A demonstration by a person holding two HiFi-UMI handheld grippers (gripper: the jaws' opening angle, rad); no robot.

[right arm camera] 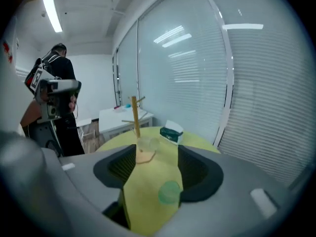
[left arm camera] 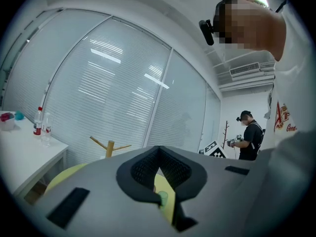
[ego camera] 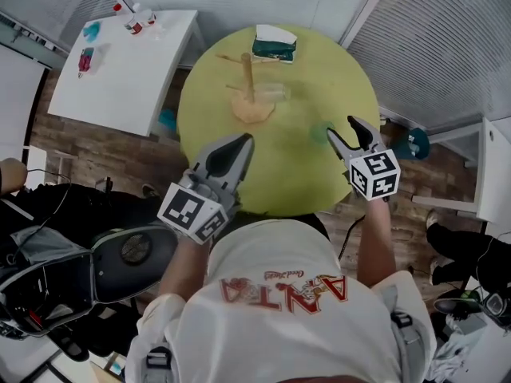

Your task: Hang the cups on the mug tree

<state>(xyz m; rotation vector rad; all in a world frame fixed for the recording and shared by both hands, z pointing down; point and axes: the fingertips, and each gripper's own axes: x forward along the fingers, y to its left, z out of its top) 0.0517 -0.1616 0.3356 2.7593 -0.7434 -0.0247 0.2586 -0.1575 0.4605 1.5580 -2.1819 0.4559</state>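
Observation:
A wooden mug tree (ego camera: 249, 76) stands on the far half of the round yellow-green table (ego camera: 279, 174). A clear cup (ego camera: 272, 92) is at its right side, close to the pole; I cannot tell if it hangs. A green cup (ego camera: 321, 132) sits on the table just left of my right gripper (ego camera: 345, 130). In the right gripper view that gripper (right arm camera: 157, 152) is open, and the green cup (right arm camera: 169, 191) shows low between the jaws, untouched. My left gripper (ego camera: 242, 142) is shut and empty over the table's near left part. The green cup (left arm camera: 163, 197) shows through its gap.
A teal tissue box (ego camera: 274, 45) lies at the table's far edge. A white side table (ego camera: 128, 62) with bottles stands to the left. A dark chair (ego camera: 136, 254) is at the near left. Window blinds run behind. Another person (left arm camera: 249, 139) stands farther off.

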